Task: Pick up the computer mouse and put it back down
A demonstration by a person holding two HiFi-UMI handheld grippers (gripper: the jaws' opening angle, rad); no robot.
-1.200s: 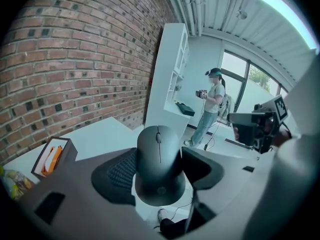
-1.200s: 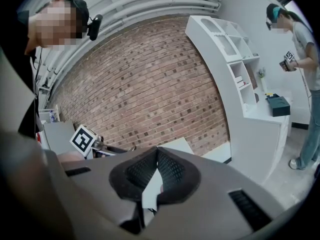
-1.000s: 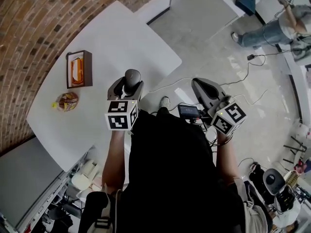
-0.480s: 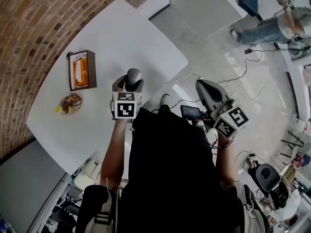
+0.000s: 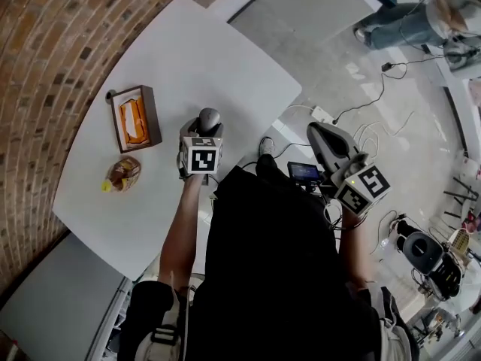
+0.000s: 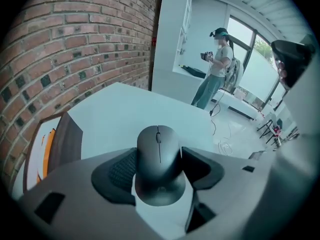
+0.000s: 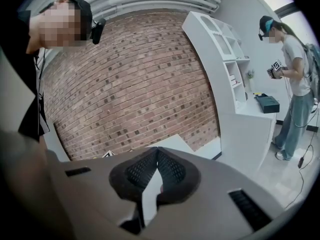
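Note:
A dark grey computer mouse (image 6: 159, 159) sits between the jaws of my left gripper (image 6: 159, 170), whose black pads press on both of its sides. In the head view the mouse (image 5: 209, 117) shows just beyond the left gripper (image 5: 203, 128), low over the near edge of the white table (image 5: 188, 51). Whether it touches the tabletop I cannot tell. My right gripper (image 5: 314, 131) hangs off the table over the floor. Its pads meet at the tips with nothing between them in the right gripper view (image 7: 157, 154).
A wooden tissue box (image 5: 135, 117) lies left of the mouse on the table, with a wrapped snack (image 5: 122, 173) nearer me. Cables (image 5: 361, 126) run over the floor at right. Another person (image 5: 421, 17) stands by a white counter beyond.
My left gripper has sunk toward the tabletop with the mouse still in it, tilting further downward. The right gripper has drifted a little sideways, still shut.

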